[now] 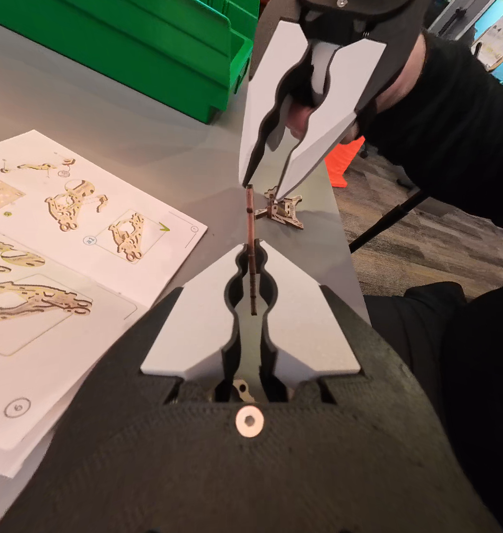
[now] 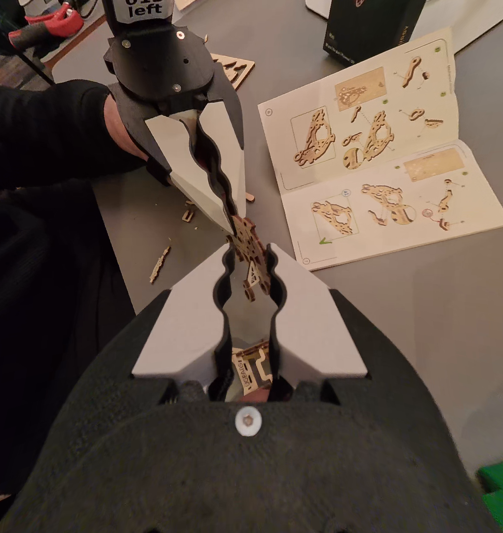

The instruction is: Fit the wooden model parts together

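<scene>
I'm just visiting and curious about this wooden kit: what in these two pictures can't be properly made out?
- Left wrist view: the wooden piece shows edge-on, so its outline is hidden.
- Left wrist view: the green bins are cut off by the top edge, contents unseen.
- Right wrist view: a wooden part is mostly hidden behind the jaws' base.
- Right wrist view: the black box is cut off by the top edge.

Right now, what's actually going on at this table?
A person is working with two handheld grippers over a grey table. The left gripper has its fingers closed on a flat wooden model piece, seen edge-on from its own camera. The right gripper is open, its fingers on either side of that piece, not gripping it. A small wooden sub-assembly stands on the table, an instruction booklet lies open, and loose wooden bits lie nearby.
</scene>
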